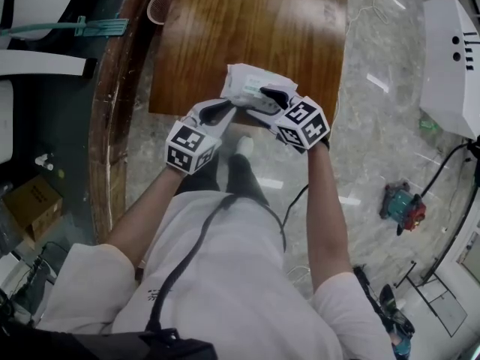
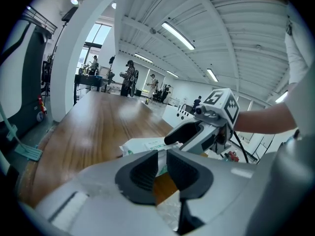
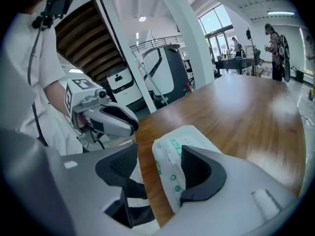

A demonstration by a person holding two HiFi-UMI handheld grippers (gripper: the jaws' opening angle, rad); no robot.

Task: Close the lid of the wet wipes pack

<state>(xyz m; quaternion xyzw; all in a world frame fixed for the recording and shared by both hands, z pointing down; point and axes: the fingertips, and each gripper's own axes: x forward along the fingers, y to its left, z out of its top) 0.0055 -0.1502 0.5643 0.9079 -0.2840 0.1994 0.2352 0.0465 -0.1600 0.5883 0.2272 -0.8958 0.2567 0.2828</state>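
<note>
The white wet wipes pack (image 1: 253, 83) with green print lies at the near edge of the wooden table (image 1: 247, 28). My right gripper (image 1: 264, 100) is open at the pack's near end; in the right gripper view one dark pad rests over the pack (image 3: 170, 154) and the other hangs off the table edge. My left gripper (image 1: 227, 112) is shut just left of the pack and below the table edge, with nothing between its pads (image 2: 142, 173). In the left gripper view the pack (image 2: 142, 145) shows beyond the jaws. The lid is hidden.
A round clear cup (image 1: 159, 7) stands at the table's far left corner. On the floor to the right are a white machine (image 1: 450, 58) and a red and teal tool (image 1: 403, 207). A cardboard box (image 1: 30, 205) sits on the left.
</note>
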